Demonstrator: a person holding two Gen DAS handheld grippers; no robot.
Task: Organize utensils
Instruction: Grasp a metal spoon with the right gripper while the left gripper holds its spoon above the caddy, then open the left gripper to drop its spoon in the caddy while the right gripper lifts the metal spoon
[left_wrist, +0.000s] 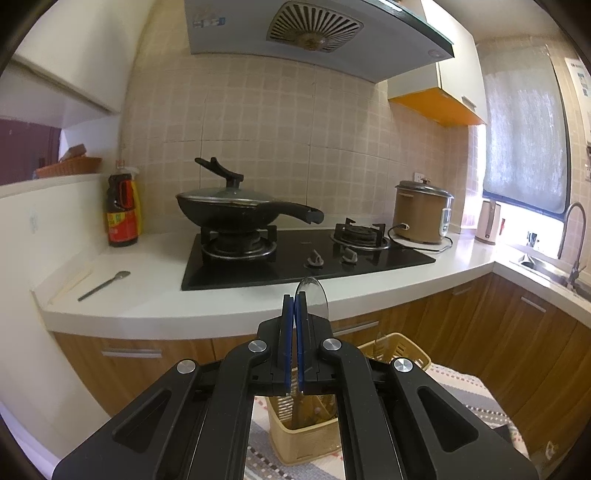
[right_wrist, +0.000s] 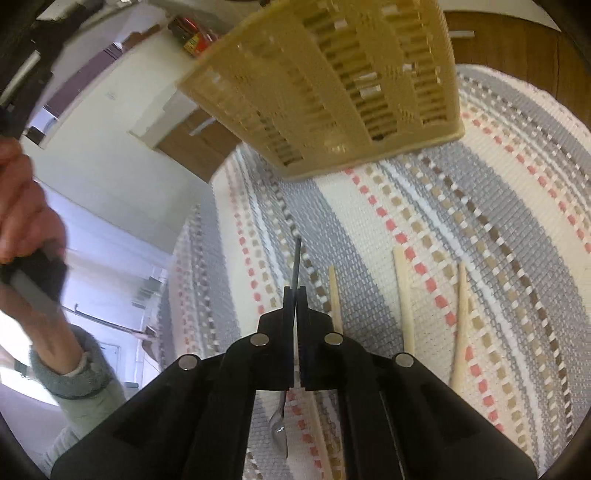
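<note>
1. Left wrist view: left gripper (left_wrist: 294, 295) is clamped on a clear-bowled spoon (left_wrist: 314, 295), bowl up and sticking out past the blue pads, handle running down between them. It hangs above the beige slotted utensil basket (left_wrist: 400, 350), which stands on the striped mat (left_wrist: 465, 387) below the counter edge.
2. Right wrist view: right gripper (right_wrist: 295, 291) is closed on a dark-handled metal spoon (right_wrist: 297, 258); the handle projects forward, the bowl shows below the linkage near the mat. Basket wall sits ahead, well apart from the tip.
3. Loose items: three pale wooden sticks, probably chopsticks (right_wrist: 402, 295), lie on the mat beside the right gripper. On the white counter (left_wrist: 147, 306) another spoon (left_wrist: 105, 284) and a pale stick remain.
4. Step in hand, judged: drop the left-hand spoon into the basket. To do it well, centre the handle over one compartment, keep it near vertical, lower until the handle tip is inside the rim, then release; releasing high risks a bounce off the rim.
5. Right spoon lies almost flat in the grip; it would need tilting handle-down before insertion.
6. Basket contents: something dark and upright shows in the near compartment under the left gripper; cannot tell which utensils. Far compartment contents are not readable.
7. Progress estimate: partial, several pieces outstanding.
</note>
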